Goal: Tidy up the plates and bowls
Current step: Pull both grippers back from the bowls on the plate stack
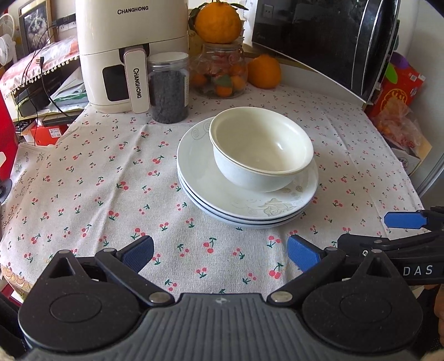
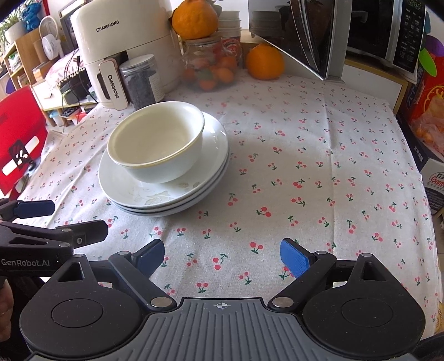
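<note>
A white bowl [image 1: 260, 147] stands on a stack of three white plates [image 1: 211, 188] on the cherry-print tablecloth [image 1: 97, 180]. In the right wrist view the bowl [image 2: 155, 141] and the plates [image 2: 130, 191] lie ahead to the left. My left gripper [image 1: 220, 254] is open and empty, low over the cloth, short of the stack. My right gripper [image 2: 222, 257] is open and empty, to the right of the stack. The right gripper's fingers [image 1: 405, 219] show at the right edge of the left wrist view; the left gripper's fingers [image 2: 33, 208] show at the left edge of the right wrist view.
At the back stand a cream air fryer [image 1: 125, 50], a jar of dark contents [image 1: 168, 89], a glass jar of small fruit [image 1: 219, 72] with an orange [image 1: 217, 22] on it, a second orange [image 1: 263, 72] and a microwave with its door open [image 1: 333, 41]. Boxes [image 2: 427, 111] stand to the right.
</note>
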{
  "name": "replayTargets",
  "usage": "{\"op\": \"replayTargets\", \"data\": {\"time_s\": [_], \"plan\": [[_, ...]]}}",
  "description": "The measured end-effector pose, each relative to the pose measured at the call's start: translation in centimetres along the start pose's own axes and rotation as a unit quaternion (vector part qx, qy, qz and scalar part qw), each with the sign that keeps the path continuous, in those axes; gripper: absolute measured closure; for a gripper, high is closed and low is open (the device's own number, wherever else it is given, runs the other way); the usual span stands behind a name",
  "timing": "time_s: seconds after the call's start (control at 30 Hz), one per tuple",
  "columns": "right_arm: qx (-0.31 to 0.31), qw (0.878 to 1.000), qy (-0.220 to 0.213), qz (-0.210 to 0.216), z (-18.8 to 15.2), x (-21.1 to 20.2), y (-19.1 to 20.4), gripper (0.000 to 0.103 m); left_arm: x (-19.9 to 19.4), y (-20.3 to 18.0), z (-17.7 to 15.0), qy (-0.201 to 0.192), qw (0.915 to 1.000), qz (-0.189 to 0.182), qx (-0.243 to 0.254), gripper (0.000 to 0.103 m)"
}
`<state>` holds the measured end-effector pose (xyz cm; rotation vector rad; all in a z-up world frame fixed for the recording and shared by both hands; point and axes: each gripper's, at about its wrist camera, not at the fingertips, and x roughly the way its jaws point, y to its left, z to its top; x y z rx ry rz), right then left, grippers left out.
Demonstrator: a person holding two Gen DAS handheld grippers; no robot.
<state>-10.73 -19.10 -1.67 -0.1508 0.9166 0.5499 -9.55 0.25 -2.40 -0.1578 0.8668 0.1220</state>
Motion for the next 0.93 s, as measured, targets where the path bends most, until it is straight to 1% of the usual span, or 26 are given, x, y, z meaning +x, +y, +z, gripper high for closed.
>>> {"op": "replayTargets", "data": {"time_s": [0.33,0.53,0.73,0.93], "plan": [[-0.004,1.000,-0.005,-0.006,0.10,0.00,0.30,0.011,0.24,0.15,0.09,-0.001,1.0000,-0.002,-0.005,0.000],[-0.005,1.000,-0.005,-0.007,0.09,0.04,0.30,0.011,0.29,0.34,0.08,-0.001,0.9998,-0.016,-0.013,0.000],[-0.008,1.000,-0.002,-0.009,0.10,0.18,0.40,0.011,0.27,0.33,0.06,-0.002,0.9998,-0.015,-0.013,0.000],[-0.009,1.000,-0.002,-0.009,0.10,0.18,0.41,0.011,0.36,0.37,0.16,0.001,0.9996,-0.022,-0.015,0.000]]}}
